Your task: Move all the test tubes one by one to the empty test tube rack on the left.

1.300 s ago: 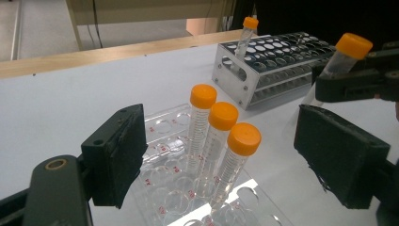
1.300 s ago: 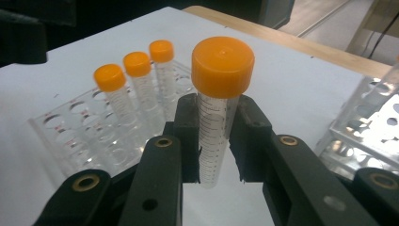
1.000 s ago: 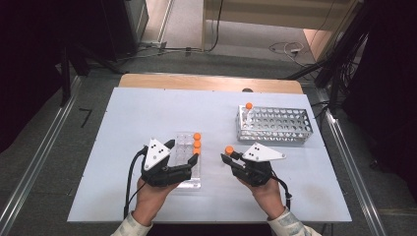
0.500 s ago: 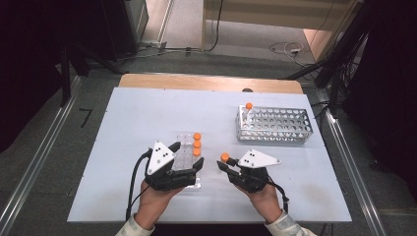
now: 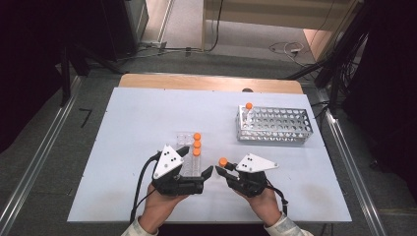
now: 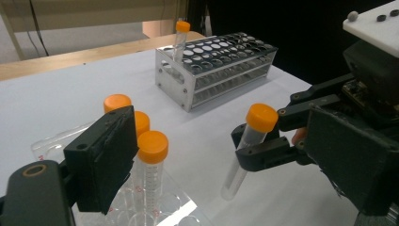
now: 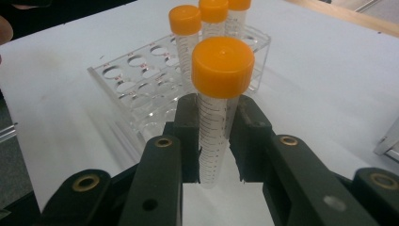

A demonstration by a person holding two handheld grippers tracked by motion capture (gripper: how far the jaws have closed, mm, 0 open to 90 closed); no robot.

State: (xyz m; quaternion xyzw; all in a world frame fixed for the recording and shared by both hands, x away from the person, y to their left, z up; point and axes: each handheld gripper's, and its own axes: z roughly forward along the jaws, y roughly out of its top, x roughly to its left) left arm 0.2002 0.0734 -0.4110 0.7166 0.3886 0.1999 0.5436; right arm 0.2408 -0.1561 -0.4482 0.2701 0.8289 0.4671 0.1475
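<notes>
1. The right gripper (image 5: 222,172) has its jaws closed on a tube (image 7: 217,113) with an orange cap. In the right gripper view the two black jaws press on the tube's clear body from either side, and the cap stands above the jaw tips.
2. In the left gripper view the same tube (image 6: 244,150) hangs tilted between the right gripper's jaws, with its lower end close to the white table (image 5: 147,113); whether it touches the table cannot be told.
3. The left gripper (image 5: 209,172) has its jaws wide apart and grips nothing. They have just been opening further, with nothing pressed between the pads.
4. The tips of the two grippers point toward each other and stand just apart, with the held tube on the right gripper's side of the gap.
5. A clear plastic rack (image 5: 186,147) lies just beside and partly beneath the left gripper's jaws. Three orange-capped tubes (image 5: 196,144) stand upright in it in a row, right behind the left gripper's near jaw in its own view.
6. From the right gripper's jaws, the clear rack lies just beyond the held tube, its three tubes lined up behind it.
7. A metal rack (image 5: 275,124) stands well beyond both pairs of jaws, with one orange-capped tube (image 5: 249,109) upright at its near corner.
</notes>
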